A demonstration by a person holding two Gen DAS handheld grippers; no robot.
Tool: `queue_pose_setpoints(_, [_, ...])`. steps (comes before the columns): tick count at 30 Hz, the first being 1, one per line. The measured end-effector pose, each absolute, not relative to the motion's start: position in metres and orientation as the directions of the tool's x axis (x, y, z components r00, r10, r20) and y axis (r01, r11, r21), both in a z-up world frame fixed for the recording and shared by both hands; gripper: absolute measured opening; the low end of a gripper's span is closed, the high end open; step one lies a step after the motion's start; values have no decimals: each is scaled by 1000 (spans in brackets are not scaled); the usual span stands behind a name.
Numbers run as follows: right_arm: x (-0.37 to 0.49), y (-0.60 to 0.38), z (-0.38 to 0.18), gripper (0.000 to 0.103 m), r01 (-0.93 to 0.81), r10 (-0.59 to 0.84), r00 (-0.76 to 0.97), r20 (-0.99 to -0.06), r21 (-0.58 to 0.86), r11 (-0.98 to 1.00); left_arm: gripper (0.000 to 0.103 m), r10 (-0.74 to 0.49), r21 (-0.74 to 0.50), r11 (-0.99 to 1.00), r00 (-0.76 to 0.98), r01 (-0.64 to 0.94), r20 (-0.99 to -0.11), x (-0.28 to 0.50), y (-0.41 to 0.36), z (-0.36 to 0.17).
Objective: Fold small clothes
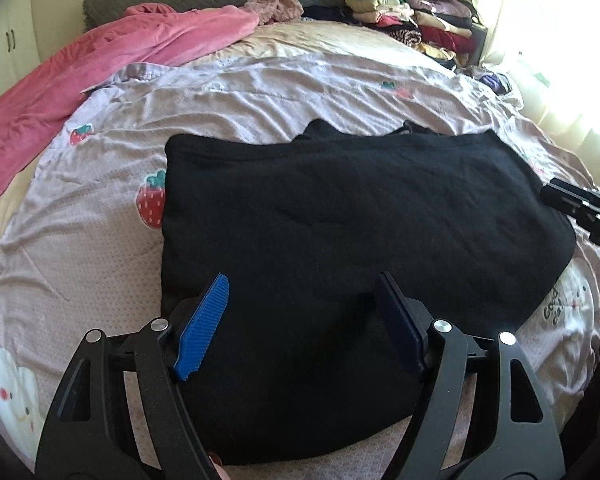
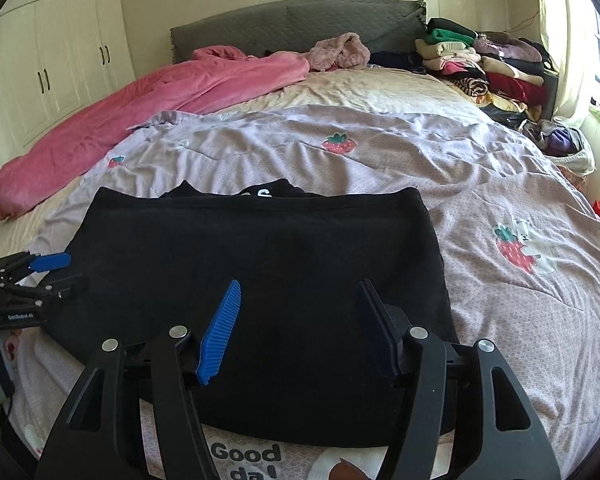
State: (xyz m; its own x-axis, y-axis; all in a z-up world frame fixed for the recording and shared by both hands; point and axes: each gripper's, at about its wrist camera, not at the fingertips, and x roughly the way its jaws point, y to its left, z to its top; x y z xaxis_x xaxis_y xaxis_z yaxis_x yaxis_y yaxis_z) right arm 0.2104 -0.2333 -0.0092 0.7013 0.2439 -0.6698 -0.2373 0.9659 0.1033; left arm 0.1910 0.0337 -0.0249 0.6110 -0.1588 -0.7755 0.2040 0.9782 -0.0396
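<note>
Black garment folded on the quilt, both my grippers spread wide over it.

My left gripper point(image 1: 302, 328) hangs with jaws apart, holding nothing, above the near left part of the black garment point(image 1: 360, 216). The garment lies flat on the strawberry quilt point(image 1: 260, 96). My right gripper point(image 2: 300, 332) sits likewise parted and empty over its near edge.

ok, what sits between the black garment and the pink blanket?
Only the lilac strawberry-print cover, bare and wrinkled, between the black garment and the pink blanket. The right wrist view shows it best; the left wrist view agrees.
</note>
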Motion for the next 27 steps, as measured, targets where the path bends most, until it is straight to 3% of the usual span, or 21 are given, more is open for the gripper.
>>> queue_pose_setpoints(10, [227, -248, -46, 67, -134, 172, 601, -780, 113, 984, 73, -159, -43, 976, 571, 212, -806, 193, 33, -39])
queue_pose_setpoints(18, [225, -245, -42, 69, -147, 168, 616, -770, 97, 984, 73, -159, -45, 977, 568, 210, -807, 193, 32, -39])
queue_pose_setpoints(27, [212, -242, -29, 81, -167, 196, 648, -736, 114, 979, 74, -171, -60, 976, 564, 210, -807, 192, 34, -33])
